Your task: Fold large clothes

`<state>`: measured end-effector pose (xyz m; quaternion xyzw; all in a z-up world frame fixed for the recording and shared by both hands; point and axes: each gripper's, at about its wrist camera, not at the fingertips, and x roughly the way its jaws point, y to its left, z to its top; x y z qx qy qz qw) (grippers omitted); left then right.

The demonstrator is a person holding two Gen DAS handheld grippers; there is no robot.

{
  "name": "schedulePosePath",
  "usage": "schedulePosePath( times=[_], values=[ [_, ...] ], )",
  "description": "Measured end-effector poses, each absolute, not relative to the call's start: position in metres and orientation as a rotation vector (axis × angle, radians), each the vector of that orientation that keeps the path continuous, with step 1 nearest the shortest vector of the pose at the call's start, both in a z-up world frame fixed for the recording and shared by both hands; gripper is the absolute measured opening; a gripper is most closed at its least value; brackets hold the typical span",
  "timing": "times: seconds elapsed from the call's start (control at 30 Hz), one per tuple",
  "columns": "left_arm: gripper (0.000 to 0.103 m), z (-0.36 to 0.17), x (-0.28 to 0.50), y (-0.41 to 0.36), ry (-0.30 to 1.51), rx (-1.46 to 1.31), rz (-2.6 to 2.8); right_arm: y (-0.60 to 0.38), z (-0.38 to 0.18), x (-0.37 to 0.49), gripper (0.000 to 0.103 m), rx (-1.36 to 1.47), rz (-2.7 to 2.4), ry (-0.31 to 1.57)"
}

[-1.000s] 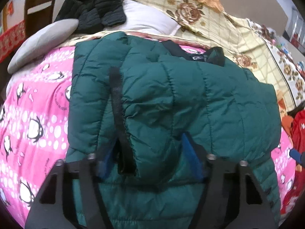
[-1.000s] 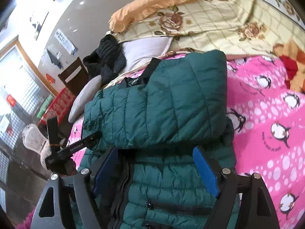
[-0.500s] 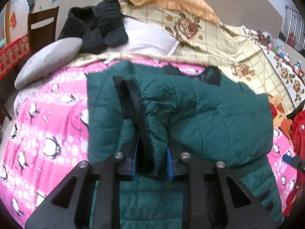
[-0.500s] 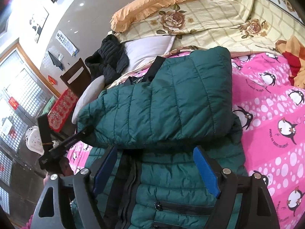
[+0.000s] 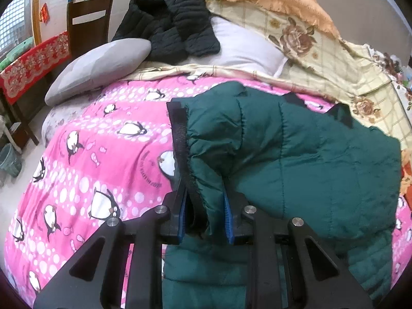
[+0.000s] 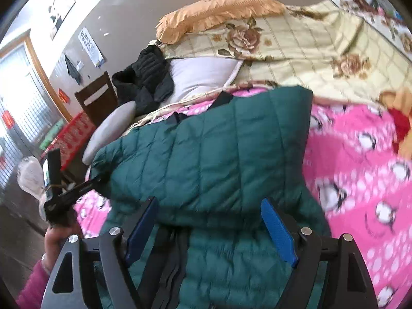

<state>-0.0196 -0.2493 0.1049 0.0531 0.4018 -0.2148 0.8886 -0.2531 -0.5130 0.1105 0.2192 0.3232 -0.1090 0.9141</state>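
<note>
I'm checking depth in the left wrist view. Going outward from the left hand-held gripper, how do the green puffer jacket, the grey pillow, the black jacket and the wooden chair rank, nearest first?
1. Green puffer jacket: pinched in the left hand-held gripper, centre-right.
2. Grey pillow: upper left, at the bed's edge.
3. Black jacket: top centre, on the white pillow.
4. Wooden chair: top left, beyond the bed.

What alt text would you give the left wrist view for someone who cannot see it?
The left gripper is clamped on the black-trimmed edge of a green puffer jacket, over a pink penguin blanket. Behind lie a grey pillow and a black garment.
</note>
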Motion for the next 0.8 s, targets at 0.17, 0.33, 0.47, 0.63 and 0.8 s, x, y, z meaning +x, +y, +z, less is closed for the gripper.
schedulePosePath(
  times=[0.17, 0.33, 0.47, 0.63, 0.8],
  values=[
    [0.023, 0.100, -0.029, -0.258, 0.796, 0.185, -0.433, -0.529, 0.100, -0.212, 0.077, 0.365, -0.315, 0.706],
    [0.023, 0.095, -0.027, -0.264, 0.796, 0.200, -0.441, -0.559, 0.077, -0.185, 0.070, 0.388, -0.405, 0.751],
    [0.023, 0.091, -0.027, -0.274, 0.783, 0.233, -0.437, -0.570, 0.058, -0.167, 0.070, 0.397, -0.429, 0.797],
    [0.023, 0.087, -0.027, -0.280, 0.789, 0.248, -0.422, -0.571, 0.052, -0.160, 0.070, 0.377, -0.446, 0.821],
    [0.029, 0.090, -0.029, -0.276, 0.801, 0.239, -0.428, -0.566, 0.065, -0.177, 0.070, 0.403, -0.436, 0.802]
  ],
)
